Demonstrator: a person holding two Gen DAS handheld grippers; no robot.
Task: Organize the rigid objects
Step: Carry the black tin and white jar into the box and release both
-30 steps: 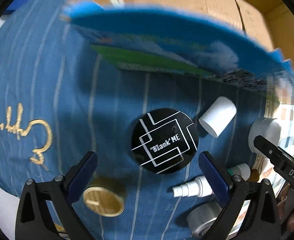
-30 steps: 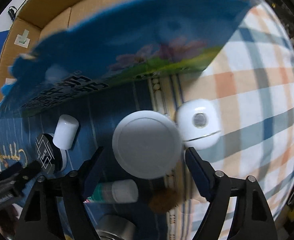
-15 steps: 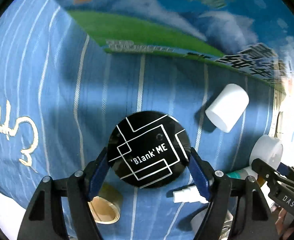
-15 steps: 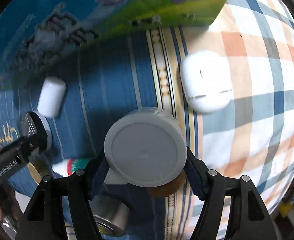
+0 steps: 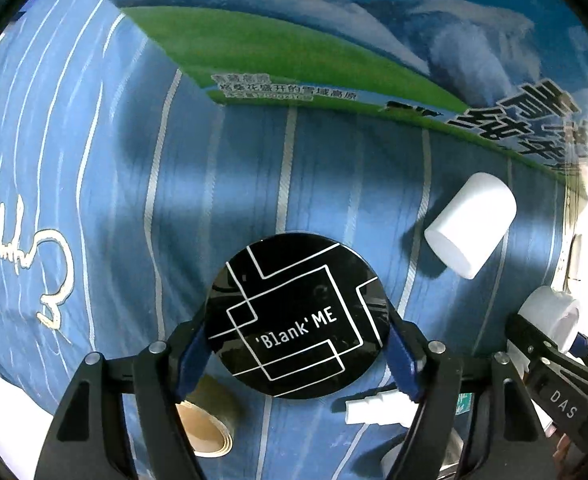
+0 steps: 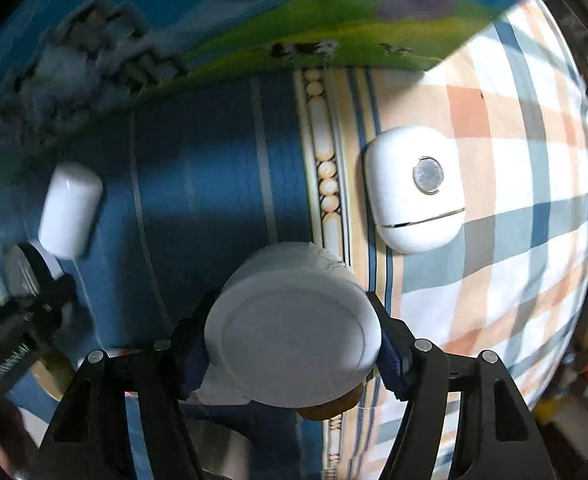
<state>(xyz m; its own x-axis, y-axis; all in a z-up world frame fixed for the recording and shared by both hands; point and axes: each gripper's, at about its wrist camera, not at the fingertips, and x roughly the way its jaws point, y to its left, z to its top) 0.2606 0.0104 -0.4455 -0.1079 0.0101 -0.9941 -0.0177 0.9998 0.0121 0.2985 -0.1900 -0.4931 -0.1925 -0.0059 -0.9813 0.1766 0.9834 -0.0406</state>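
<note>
We see the left gripper closed on a black round compact printed "'Blank' ME", its 2 blue pads pressed to the disc's left and right edges above the blue striped cloth. The compact hides whatever lies directly under it. Near its lower left a gold tape roll is half covered by the left finger, and near its lower right a white spray nozzle pokes out, the rest of that bottle hidden behind the right finger. A white cylinder cap lies on its side to the far right, apart from the compact, and a printed blue carton fills the far edge, cut off by the frame. The right gripper clamps a white round jar by its sides, over the seam where the blue cloth meets the checked cloth. A brown object peeks from beneath the jar, possibly a cork lid, too hidden to tell. A white rounded case rests on the checked cloth, far right of the jar and not touching it.
</note>
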